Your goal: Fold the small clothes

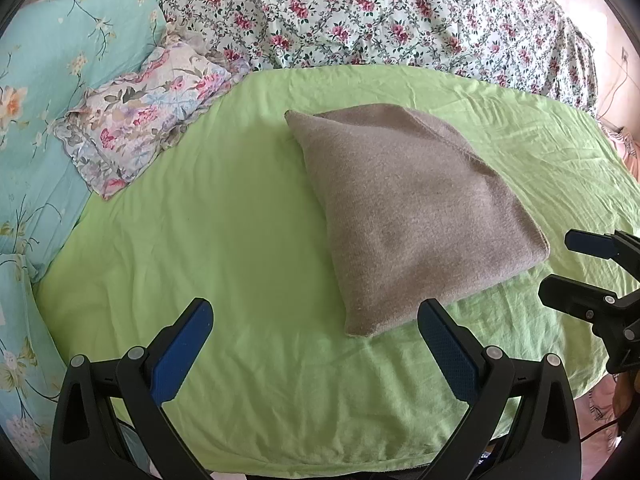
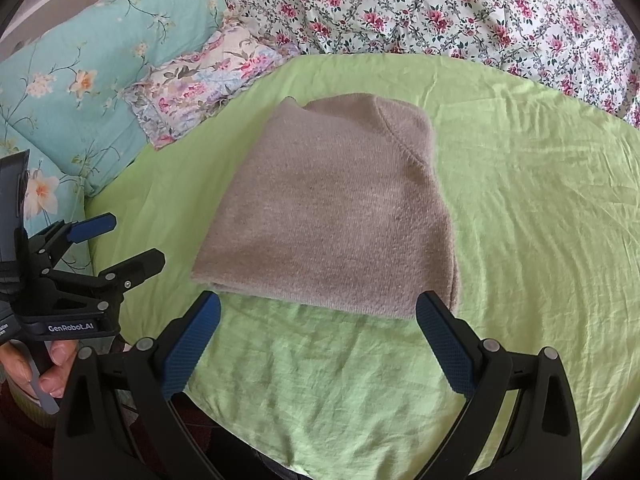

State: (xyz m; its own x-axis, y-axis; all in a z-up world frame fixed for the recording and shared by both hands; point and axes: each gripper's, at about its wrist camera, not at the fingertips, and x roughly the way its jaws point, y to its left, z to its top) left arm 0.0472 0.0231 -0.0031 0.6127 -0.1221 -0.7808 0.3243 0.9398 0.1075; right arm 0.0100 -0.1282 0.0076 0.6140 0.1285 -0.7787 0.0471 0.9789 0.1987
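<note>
A grey-brown knitted garment (image 1: pixel 412 208) lies folded into a compact rectangle on the green sheet (image 1: pixel 224 232); it also shows in the right wrist view (image 2: pixel 336 216). My left gripper (image 1: pixel 316 320) is open and empty, above the sheet just left of the garment's near corner. My right gripper (image 2: pixel 318 312) is open and empty, its fingertips at the garment's near edge without holding it. The right gripper also shows at the right edge of the left wrist view (image 1: pixel 560 264), and the left gripper at the left of the right wrist view (image 2: pixel 136 240).
A small floral pillow (image 1: pixel 144 120) and a teal floral quilt (image 1: pixel 52 92) lie to the left. A pink-flowered duvet (image 1: pixel 380 12) is bunched behind the sheet. The sheet's front edge (image 1: pixel 320 464) is close to me.
</note>
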